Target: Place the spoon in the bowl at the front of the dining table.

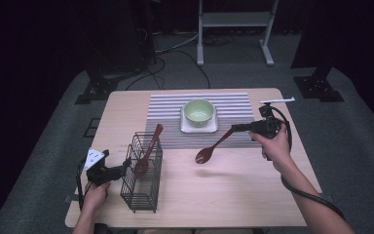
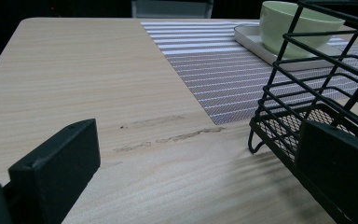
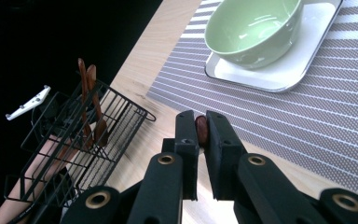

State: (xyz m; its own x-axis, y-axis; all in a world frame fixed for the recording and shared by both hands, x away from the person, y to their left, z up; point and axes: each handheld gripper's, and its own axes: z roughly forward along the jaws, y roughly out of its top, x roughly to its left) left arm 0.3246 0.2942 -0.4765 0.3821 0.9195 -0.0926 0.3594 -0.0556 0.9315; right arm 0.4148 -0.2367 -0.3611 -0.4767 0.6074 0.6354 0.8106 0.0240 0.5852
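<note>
The wire basket (image 2: 307, 93) is cut off by the left gripper view's right edge; in the right gripper view, the jaws hide most of the held spoon (image 3: 201, 129)

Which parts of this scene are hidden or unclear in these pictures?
- Right gripper view: the held spoon is hidden beyond its handle tip by the right gripper.
- Left gripper view: the bowl is cut by the top edge and crossed by basket wires.
- High view: the floor is too dark.

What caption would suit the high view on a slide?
Right gripper lifts a brown spoon above the table; left gripper steadies the wire basket.
</note>
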